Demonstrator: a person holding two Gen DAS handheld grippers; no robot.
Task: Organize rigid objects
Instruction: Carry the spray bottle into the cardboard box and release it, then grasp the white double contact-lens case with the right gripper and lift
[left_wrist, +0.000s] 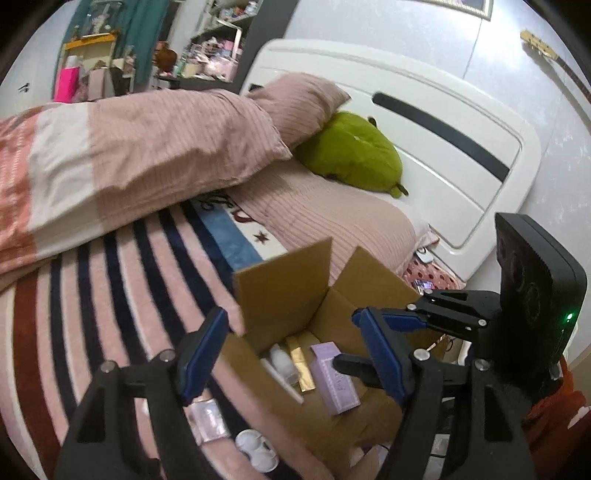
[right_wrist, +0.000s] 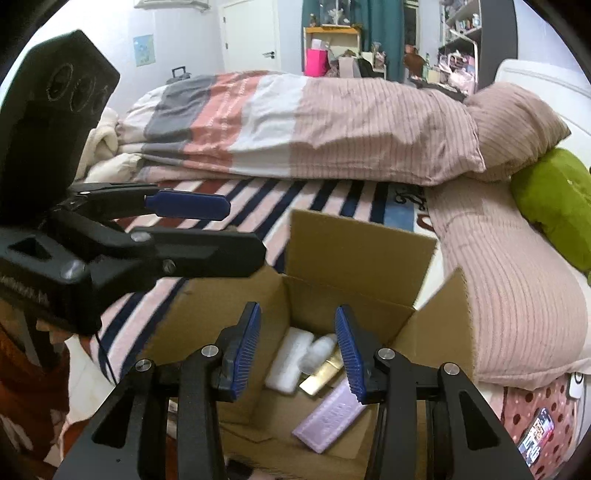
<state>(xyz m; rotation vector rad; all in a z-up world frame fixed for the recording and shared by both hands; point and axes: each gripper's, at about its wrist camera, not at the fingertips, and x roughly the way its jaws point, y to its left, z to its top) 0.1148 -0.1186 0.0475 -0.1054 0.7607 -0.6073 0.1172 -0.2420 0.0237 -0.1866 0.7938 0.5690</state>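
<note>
An open cardboard box (left_wrist: 284, 291) (right_wrist: 354, 251) stands on the striped blanket at the bed's edge. Inside lie a lilac box (left_wrist: 334, 378) (right_wrist: 328, 415), a gold box (left_wrist: 301, 363) (right_wrist: 321, 376), a white bottle (left_wrist: 282, 363) (right_wrist: 319, 350) and a white packet (right_wrist: 286, 363). My left gripper (left_wrist: 291, 360) is open and empty, above the box's near side. My right gripper (right_wrist: 299, 354) is open and empty, over the box opening; it also shows in the left wrist view (left_wrist: 345, 338). A shiny pink packet (left_wrist: 208, 424) and a white round case (left_wrist: 256, 448) lie on the blanket beside the box.
A folded duvet (left_wrist: 129, 147) and pillow (left_wrist: 299, 99) lie behind the box, with a green plush (left_wrist: 351, 151) against the white headboard (left_wrist: 424, 129). A phone (right_wrist: 535, 435) lies on a dotted cloth at the right. Cluttered shelves stand across the room.
</note>
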